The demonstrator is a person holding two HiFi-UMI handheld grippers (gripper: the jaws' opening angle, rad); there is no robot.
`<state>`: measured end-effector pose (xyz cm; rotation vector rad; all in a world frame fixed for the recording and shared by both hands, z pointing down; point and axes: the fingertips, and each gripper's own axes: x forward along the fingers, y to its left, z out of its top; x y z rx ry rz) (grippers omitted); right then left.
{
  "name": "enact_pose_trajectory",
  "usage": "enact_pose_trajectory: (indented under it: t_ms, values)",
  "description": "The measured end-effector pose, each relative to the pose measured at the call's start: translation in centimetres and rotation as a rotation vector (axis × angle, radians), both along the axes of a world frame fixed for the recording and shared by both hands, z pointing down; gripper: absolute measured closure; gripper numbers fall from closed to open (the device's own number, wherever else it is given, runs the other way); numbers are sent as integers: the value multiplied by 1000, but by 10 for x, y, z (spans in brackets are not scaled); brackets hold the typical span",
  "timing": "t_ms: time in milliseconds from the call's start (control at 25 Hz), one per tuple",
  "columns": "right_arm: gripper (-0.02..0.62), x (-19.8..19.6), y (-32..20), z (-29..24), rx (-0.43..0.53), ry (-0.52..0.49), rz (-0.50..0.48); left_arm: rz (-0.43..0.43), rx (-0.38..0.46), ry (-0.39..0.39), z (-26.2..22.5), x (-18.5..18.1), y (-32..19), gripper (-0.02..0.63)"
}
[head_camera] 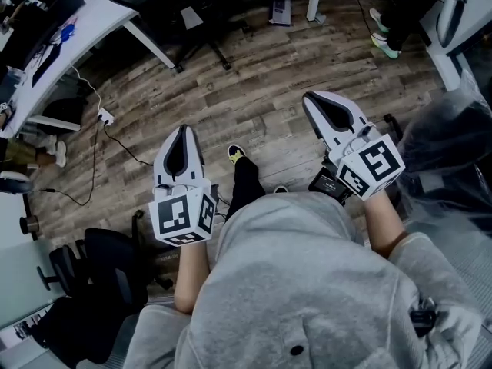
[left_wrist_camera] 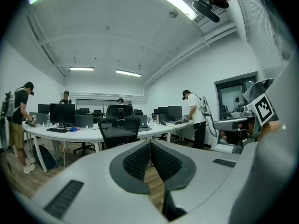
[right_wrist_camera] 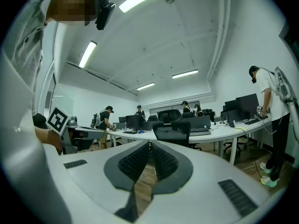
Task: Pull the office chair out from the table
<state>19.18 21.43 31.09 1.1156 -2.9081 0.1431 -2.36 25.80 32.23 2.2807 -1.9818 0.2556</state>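
Office chair (left_wrist_camera: 119, 127), black with a mesh back, stands pushed in at the near edge of a long white table (left_wrist_camera: 88, 134), across the room from the person. The left gripper (head_camera: 183, 133) and right gripper (head_camera: 314, 102) are held out over the wood floor (head_camera: 254, 91). Each has its jaws clenched together on nothing, well apart from the chair.
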Motion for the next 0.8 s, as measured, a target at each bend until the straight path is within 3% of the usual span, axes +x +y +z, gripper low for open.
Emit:
enact_pose_trajectory:
  t_ms: [800]
  values:
    - [554, -78, -123, 22, -37, 101, 17, 22, -56, 20, 17, -63, -128, 589]
